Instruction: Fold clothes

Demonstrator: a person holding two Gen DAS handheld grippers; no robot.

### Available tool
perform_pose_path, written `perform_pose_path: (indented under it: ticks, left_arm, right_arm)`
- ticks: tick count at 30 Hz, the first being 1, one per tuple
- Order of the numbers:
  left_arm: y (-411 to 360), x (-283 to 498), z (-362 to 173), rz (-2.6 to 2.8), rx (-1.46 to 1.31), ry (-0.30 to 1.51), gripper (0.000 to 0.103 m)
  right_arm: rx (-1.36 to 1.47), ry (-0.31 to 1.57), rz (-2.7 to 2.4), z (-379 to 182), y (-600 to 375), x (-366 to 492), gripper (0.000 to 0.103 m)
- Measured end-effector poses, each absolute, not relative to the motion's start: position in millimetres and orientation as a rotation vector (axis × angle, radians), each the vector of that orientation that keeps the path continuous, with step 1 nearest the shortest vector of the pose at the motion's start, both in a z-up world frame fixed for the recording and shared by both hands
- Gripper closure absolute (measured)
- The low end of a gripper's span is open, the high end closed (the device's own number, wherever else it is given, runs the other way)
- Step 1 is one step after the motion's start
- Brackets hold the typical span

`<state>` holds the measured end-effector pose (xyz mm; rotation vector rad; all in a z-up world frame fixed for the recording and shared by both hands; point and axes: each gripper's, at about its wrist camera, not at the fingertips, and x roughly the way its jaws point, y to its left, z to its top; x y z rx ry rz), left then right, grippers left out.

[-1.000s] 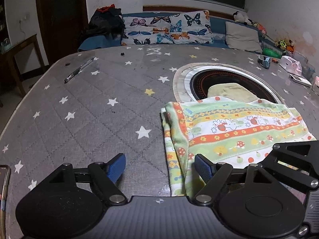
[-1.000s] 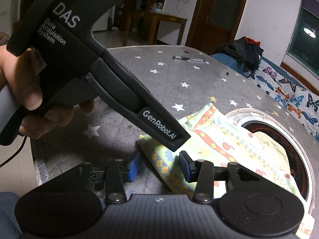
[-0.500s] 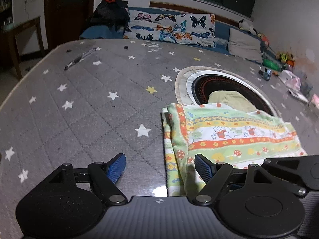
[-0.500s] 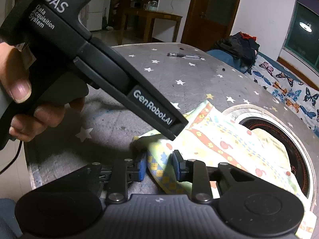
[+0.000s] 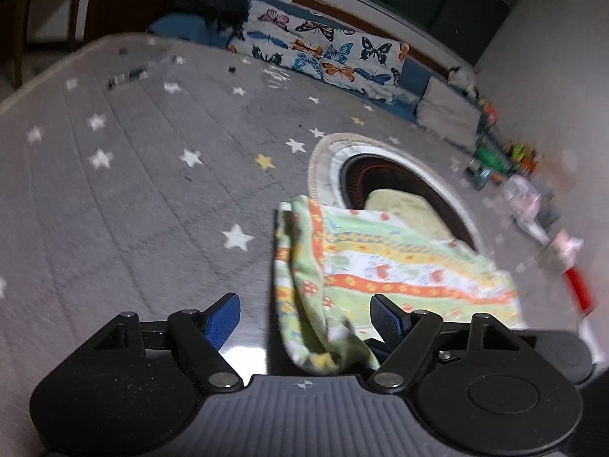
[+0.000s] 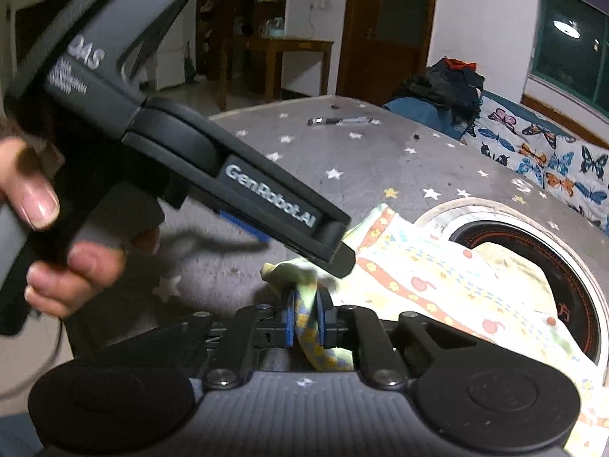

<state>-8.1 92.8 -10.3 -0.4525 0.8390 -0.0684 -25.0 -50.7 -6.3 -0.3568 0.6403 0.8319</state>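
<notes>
A patterned green, yellow and orange garment (image 5: 384,262) lies folded on the grey star-print table cover, partly over the round inset. My left gripper (image 5: 306,314) is open, its blue pads on either side of the garment's near corner. In the right wrist view my right gripper (image 6: 307,318) is shut on the garment's near corner (image 6: 306,325), and the rest of the garment (image 6: 437,278) spreads away to the right. The left gripper's black body (image 6: 213,175), held by a hand, crosses above the right gripper.
A round dark inset (image 5: 399,186) with a pale cloth in it sits beyond the garment. A pen (image 5: 129,74) lies at the table's far left. Small items (image 5: 533,198) crowd the right edge. Butterfly pillows (image 5: 323,53) lie behind.
My right gripper has closed on the garment's near corner. The left gripper has tilted and moved closer over that corner, still open.
</notes>
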Motion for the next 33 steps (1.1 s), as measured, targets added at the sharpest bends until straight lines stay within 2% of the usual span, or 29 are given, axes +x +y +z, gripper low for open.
perform_pose_path:
  ticks: [9,12,15,16,17,19,26,29,33]
  left_arm:
    - [105,-1,-18,-0.114,-0.724,0.851,0.025]
    - [104,5,-22,-0.115,-0.774,0.863,0.03]
    - [104,7,-28,-0.112,-0.808,0.874,0.053]
    - [104,8,-31,-0.11,-0.814,0.882,0.07]
    - [105,8,-33,-0.107,-0.815,0.89,0.081]
    - [106,7,-38,-0.099,-0.811,0.905,0.086]
    - [101,5,-37,-0.098,-0.742,0.914,0.087]
    - [98,4,-35,-0.096,-0.717,0.915,0.087]
    - [94,5,-33,-0.09,-0.681,0.916,0.087]
  right_arm:
    - [-0.229,0.616,0.826,18,-72,-24,0.095]
    - [-0.209,0.605,0.832,24,-77,-27,0.095]
    - [-0.197,0.609,0.847,25,-81,-30,0.095]
    - [-0.193,0.612,0.853,25,-82,-31,0.095]
    - [-0.19,0.614,0.859,25,-83,-32,0.095]
    - [-0.182,0.621,0.871,24,-86,-34,0.094]
    - [-0.093,0.632,0.716,20,-136,-10,0.087]
    - [-0.083,0.64,0.552,10,-166,10,0.067]
    - [-0.083,0.659,0.343,-8,-205,36,0.064]
